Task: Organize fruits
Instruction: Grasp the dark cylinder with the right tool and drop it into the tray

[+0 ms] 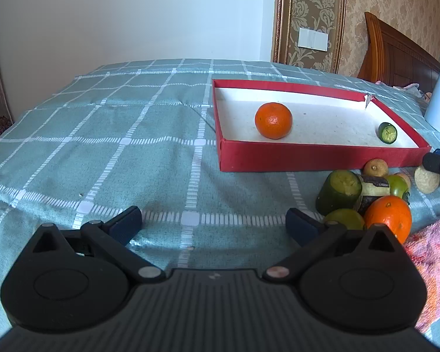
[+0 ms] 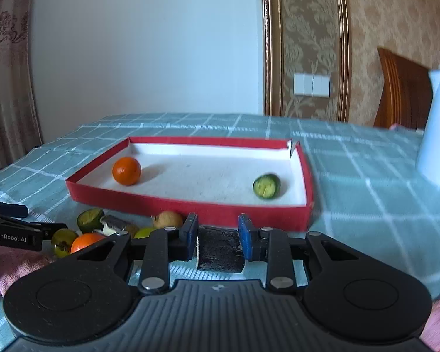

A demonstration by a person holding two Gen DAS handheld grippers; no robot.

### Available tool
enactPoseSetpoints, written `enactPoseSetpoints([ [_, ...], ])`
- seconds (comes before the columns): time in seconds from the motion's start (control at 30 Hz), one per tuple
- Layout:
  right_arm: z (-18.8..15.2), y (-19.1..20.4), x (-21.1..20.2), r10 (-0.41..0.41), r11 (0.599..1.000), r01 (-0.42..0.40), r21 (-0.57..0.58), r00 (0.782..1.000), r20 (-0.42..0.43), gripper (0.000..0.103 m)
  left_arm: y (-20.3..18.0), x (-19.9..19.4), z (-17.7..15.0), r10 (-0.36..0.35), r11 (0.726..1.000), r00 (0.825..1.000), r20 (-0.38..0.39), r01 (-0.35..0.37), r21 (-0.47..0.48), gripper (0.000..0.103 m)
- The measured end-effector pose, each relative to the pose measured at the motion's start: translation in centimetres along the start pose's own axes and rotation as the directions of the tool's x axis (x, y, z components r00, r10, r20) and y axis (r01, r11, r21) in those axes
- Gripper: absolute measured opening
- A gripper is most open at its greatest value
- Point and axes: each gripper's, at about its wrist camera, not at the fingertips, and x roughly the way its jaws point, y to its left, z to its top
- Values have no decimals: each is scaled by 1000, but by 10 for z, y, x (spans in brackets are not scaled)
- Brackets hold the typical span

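A red box (image 1: 308, 154) with a white inside sits on the checked cloth. It holds an orange (image 1: 273, 120) at its left and a cut cucumber piece (image 1: 387, 132) at its right; both also show in the right wrist view, orange (image 2: 126, 171) and cucumber piece (image 2: 266, 186). A pile in front of the box has a thick cucumber chunk (image 1: 338, 192), an eggplant piece (image 1: 374, 186), a second orange (image 1: 388, 217) and small round fruits. My left gripper (image 1: 214, 224) is open and empty, left of the pile. My right gripper (image 2: 218, 236) is shut on a dark eggplant piece (image 2: 219, 252), just before the box's near wall (image 2: 190, 209).
A pink towel (image 1: 434, 261) lies at the right of the pile. A white jug (image 2: 438, 135) stands right of the box. The table's left edge (image 1: 3, 158) drops off near a curtain. A wooden headboard (image 1: 396, 55) is behind.
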Motion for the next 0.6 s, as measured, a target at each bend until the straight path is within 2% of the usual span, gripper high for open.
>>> enactPoseSetpoints([
  [0.17, -7, -6, 6, -2, 1000, 3, 20, 999, -48, 29, 1, -1, 0, -4, 1000, 1000, 2, 4, -5, 103],
  [0.33, -4, -6, -3, -8, 1000, 8, 14, 1000, -15, 29, 1, -1, 0, -4, 1000, 1000, 3, 4, -6, 103],
  [0.6, 19, -6, -3, -29, 999, 30, -19, 999, 46, 29, 1, -1, 0, -6, 1000, 1000, 4, 6, -8, 103],
])
